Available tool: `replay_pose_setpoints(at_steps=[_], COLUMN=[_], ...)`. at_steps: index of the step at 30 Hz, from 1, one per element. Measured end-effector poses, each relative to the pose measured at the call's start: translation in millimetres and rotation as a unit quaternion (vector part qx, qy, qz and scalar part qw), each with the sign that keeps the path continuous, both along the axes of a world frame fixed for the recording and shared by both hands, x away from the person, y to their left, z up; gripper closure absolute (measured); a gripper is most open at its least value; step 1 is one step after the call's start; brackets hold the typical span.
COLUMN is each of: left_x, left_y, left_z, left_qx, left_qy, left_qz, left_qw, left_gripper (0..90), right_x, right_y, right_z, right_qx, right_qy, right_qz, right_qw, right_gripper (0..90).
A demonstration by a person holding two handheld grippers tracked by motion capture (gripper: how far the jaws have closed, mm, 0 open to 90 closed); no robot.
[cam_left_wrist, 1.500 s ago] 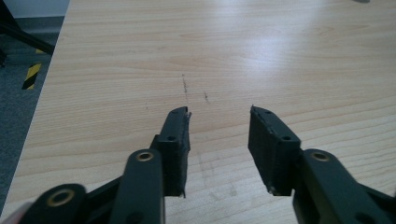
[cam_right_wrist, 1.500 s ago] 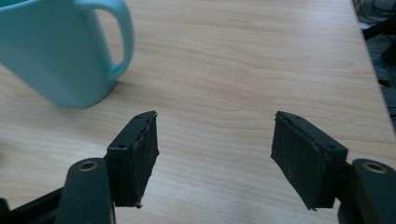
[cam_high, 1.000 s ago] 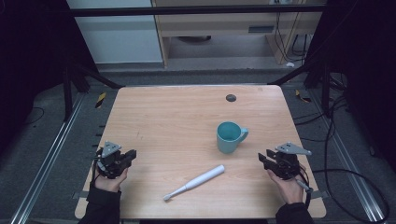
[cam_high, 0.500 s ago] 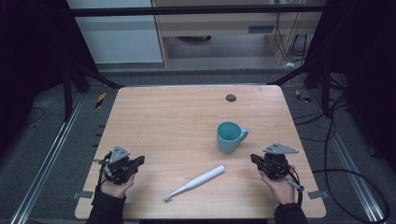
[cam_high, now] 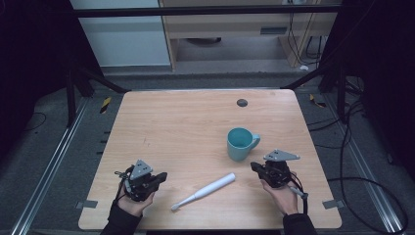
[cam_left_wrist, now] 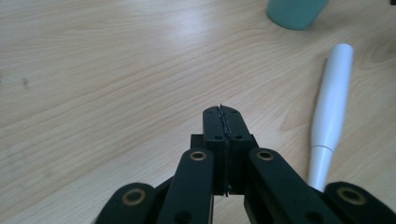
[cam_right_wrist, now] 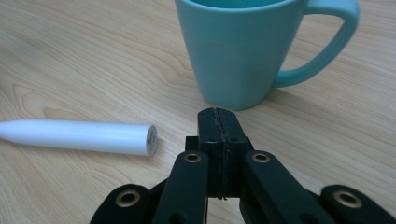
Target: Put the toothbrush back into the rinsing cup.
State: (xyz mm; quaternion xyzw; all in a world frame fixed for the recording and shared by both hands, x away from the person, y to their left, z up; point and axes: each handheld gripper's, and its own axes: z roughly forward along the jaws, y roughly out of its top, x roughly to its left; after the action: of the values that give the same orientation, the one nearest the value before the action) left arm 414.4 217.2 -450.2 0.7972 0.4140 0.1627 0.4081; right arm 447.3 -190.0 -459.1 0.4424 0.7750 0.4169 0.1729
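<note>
Bench (cam_high: 195,122): pale wood; carries mug and toothbrush.
Toothbrush (cam_high: 204,190): white, lying flat between the two tongs, handle end toward the mug.
Mug (cam_high: 240,143): teal, upright, just beyond the handle end.
Left tongs (cam_high: 159,177): jaws pressed together, empty; toothbrush lies apart, on their right.
Right tongs (cam_high: 255,167): jaws pressed together, empty; near the mug base (cam_right_wrist: 238,60), toothbrush handle end (cam_right_wrist: 150,139) just beside the tips.

Both hands low at the table's near edge, left gripper (cam_high: 159,176) and right gripper (cam_high: 254,166) held level and angled inward toward each other, jaws of each pressed fully together on nothing, forearms entering from below.
</note>
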Motion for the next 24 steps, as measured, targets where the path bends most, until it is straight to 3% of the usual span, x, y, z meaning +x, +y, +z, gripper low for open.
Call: replay_pose_setpoints(at_steps=[9,24], left_x=[-6.6,-18.8], left_y=[-21.0,-36.6], left_z=[-6.6,-14.3], left_qx=[0.006,0.010], left_qy=[0.017,0.040], left_qz=[-0.052,-0.095], left_qw=[0.9985,0.9946], left_gripper=[90.0,90.0], right_x=[8.6,18.2], right_y=[16.5,46.8], right_z=[-7.8,-20.2], right_qx=[0.004,-0.001], right_qy=[0.013,0.026], right_qz=[0.011,0.039], right_qw=[0.9998,0.9989], right_gripper=[90.0,90.0])
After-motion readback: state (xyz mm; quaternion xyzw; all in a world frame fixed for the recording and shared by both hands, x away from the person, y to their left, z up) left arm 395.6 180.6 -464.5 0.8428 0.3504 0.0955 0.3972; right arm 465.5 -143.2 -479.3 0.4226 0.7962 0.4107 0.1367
